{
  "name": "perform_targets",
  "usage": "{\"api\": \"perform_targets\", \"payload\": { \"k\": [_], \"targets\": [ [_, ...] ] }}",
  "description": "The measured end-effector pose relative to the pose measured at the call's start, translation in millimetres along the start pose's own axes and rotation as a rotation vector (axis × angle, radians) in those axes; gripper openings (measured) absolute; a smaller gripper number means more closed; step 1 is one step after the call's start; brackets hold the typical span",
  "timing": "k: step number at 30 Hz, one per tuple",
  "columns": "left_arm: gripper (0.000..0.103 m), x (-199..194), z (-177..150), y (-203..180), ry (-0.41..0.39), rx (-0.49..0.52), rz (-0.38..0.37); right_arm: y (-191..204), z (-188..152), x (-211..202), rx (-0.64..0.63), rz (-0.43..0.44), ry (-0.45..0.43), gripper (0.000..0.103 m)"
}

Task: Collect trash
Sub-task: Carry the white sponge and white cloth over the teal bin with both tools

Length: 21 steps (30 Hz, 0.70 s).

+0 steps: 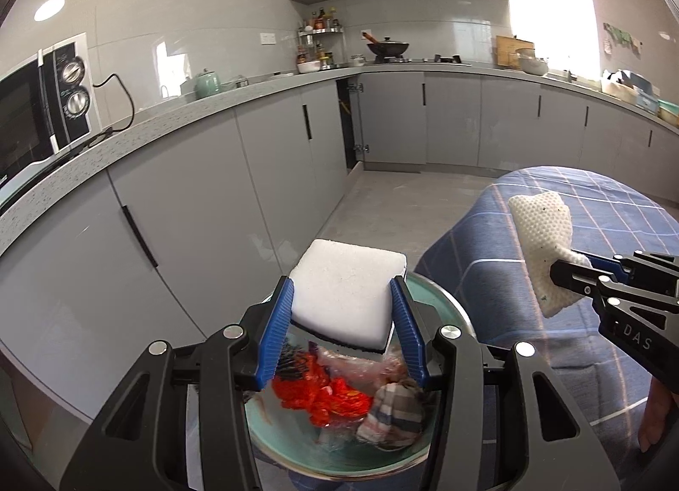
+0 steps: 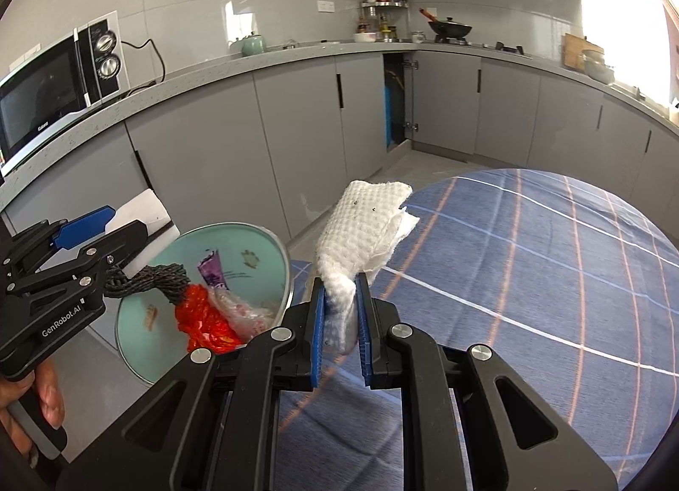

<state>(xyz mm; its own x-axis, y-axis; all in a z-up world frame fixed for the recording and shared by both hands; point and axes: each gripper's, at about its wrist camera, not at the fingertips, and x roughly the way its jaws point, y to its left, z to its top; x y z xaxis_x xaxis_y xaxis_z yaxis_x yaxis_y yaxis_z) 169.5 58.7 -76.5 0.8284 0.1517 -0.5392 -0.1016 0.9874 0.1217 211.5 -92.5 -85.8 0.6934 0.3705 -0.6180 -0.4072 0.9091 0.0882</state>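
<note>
My left gripper [image 1: 341,285] is shut on a white foam block [image 1: 346,291] with a black underside. Right beneath it is a tilted teal dish [image 1: 297,457] with a metal rim. In the dish lie a red wrapper [image 1: 331,397], clear plastic, a striped rag [image 1: 394,410], a purple wrapper [image 2: 212,272] and a dark braided cord [image 2: 148,279]. What bears the dish is hidden. My right gripper [image 2: 340,281] is shut on a crumpled white waffle paper towel [image 2: 365,219], held over the edge of a round table with a blue plaid cloth [image 2: 530,279], just right of the dish.
A grey L-shaped counter [image 1: 178,117] with grey cabinets runs along the left and back, and a microwave [image 1: 38,109] stands on it at the left. One cabinet door in the corner [image 1: 350,122] stands open. Bare grey floor [image 1: 382,202] lies between table and cabinets.
</note>
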Motion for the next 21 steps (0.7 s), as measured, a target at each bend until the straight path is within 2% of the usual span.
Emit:
{"api": "perform_targets", "payload": {
  "k": [21],
  "targets": [
    [0.048,-7,-3,45,-0.004,-0.048,0.088,51,8,20,-0.090,0.079,0.013,0.015]
  ]
}}
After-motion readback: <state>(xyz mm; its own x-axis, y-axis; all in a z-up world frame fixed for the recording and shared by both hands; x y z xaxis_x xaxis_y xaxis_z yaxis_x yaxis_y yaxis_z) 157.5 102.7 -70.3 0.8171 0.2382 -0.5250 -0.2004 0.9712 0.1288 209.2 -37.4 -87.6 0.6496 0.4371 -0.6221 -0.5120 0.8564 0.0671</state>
